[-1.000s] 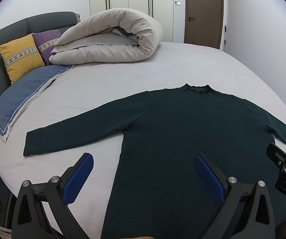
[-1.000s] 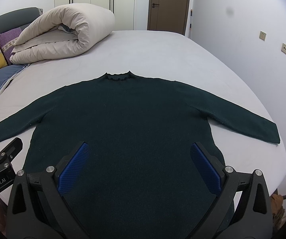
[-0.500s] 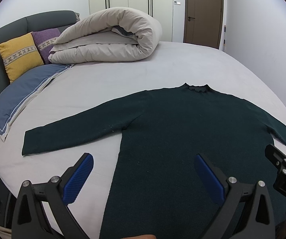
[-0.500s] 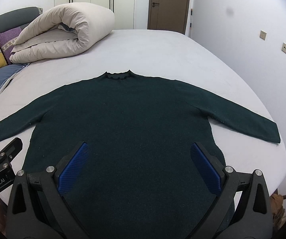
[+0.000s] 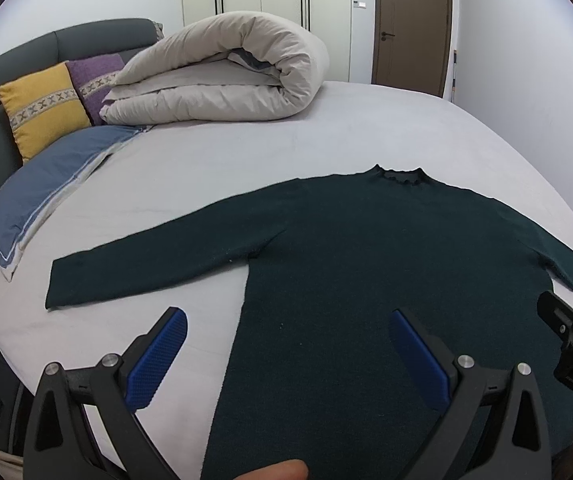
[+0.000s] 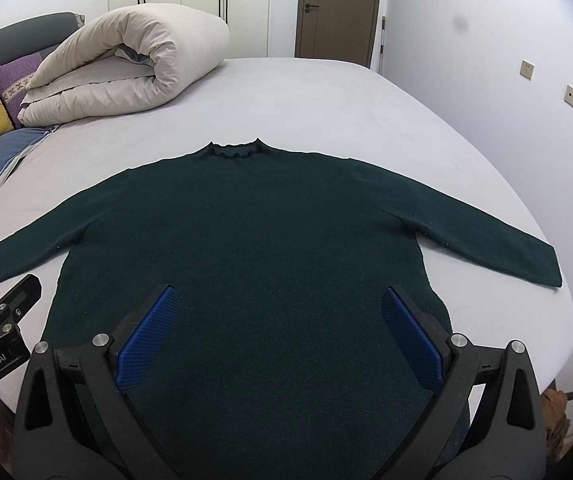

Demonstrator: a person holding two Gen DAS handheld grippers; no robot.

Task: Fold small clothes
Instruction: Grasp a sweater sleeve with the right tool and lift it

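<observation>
Nearest, the left gripper (image 5: 286, 330) and the right gripper (image 6: 276, 306) hover side by side above the hem end of a dark green sweater (image 6: 246, 248), both released with blue pads spread wide and gripping nothing. The sweater lies flat near the bed's (image 6: 326, 96) near edge, sleeves stretched out toward both sides, ruffled collar pointing away. Its hem is hidden, probably at the mattress edge. Farther off, toward the headboard side, lie a blue pillow (image 5: 46, 184), yellow cushion (image 5: 42, 108), purple cushion (image 5: 98, 80) and a rolled beige duvet (image 5: 222, 76).
</observation>
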